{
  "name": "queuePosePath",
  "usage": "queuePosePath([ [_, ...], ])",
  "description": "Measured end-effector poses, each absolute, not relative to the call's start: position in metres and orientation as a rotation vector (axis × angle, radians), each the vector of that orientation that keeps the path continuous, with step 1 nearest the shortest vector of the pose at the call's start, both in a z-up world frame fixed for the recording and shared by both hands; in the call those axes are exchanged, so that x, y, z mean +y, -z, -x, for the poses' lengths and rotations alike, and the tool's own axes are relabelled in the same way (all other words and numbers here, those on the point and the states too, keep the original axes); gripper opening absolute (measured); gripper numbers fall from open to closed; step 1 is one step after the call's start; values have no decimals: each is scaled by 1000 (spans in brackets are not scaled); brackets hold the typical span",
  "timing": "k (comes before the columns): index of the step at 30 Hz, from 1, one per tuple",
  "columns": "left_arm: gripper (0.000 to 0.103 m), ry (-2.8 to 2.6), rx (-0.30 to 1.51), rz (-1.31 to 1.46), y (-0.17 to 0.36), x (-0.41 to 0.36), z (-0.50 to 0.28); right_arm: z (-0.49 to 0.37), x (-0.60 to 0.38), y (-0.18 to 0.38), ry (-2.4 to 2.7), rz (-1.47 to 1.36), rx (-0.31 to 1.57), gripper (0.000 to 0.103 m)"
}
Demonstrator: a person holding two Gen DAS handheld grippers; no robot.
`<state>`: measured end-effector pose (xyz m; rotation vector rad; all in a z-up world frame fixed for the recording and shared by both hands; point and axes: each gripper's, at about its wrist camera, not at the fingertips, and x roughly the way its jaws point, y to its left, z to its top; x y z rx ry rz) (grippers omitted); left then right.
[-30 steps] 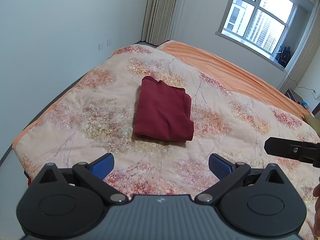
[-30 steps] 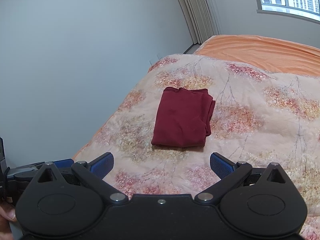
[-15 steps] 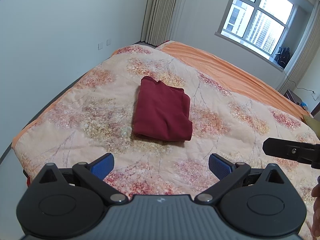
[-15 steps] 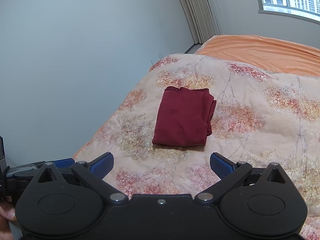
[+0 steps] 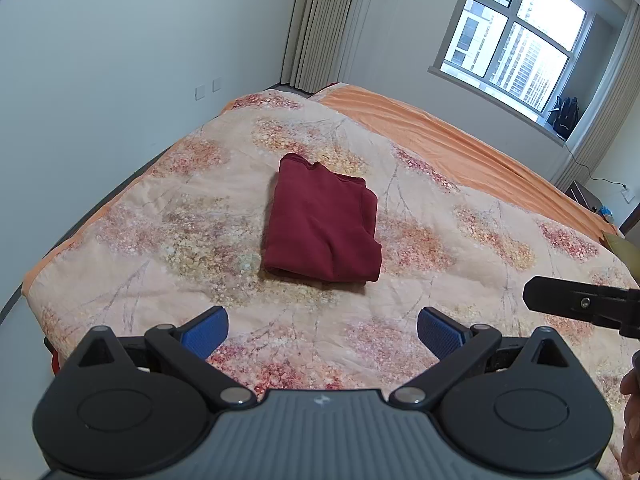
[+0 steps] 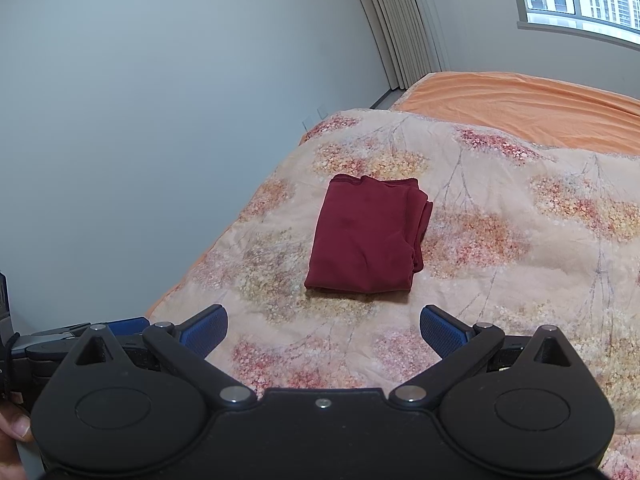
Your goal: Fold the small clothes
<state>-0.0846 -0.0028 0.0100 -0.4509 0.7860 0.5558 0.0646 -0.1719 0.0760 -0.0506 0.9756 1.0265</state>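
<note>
A dark red garment (image 5: 322,222) lies folded into a compact rectangle on the floral quilt (image 5: 460,248); the right wrist view shows the same garment (image 6: 366,236) with its layered edges on the right side. My left gripper (image 5: 322,330) is open, held back from the garment's near edge with nothing between its blue pads. My right gripper (image 6: 323,330) is open too, also short of the garment and empty. A black finger of the right gripper (image 5: 580,302) pokes in at the right of the left wrist view.
The quilt covers a wide bed with an orange sheet (image 5: 460,140) along its far side. A pale wall (image 6: 160,120) runs close along the bed's left edge. Curtains (image 5: 320,24) and a window (image 5: 516,40) stand beyond. A hand (image 6: 14,432) holds the left gripper at the lower left.
Both grippers have drawn back very slightly from the folded garment; it sits a touch smaller and higher in each view. Both stay open and the garment has not moved.
</note>
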Motion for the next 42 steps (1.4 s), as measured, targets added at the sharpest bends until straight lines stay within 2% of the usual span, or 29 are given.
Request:
queuePosePath([
  [42,103,-537,759,471,-16,-9,93,-61,-173,-80,-1039,68,969,102],
])
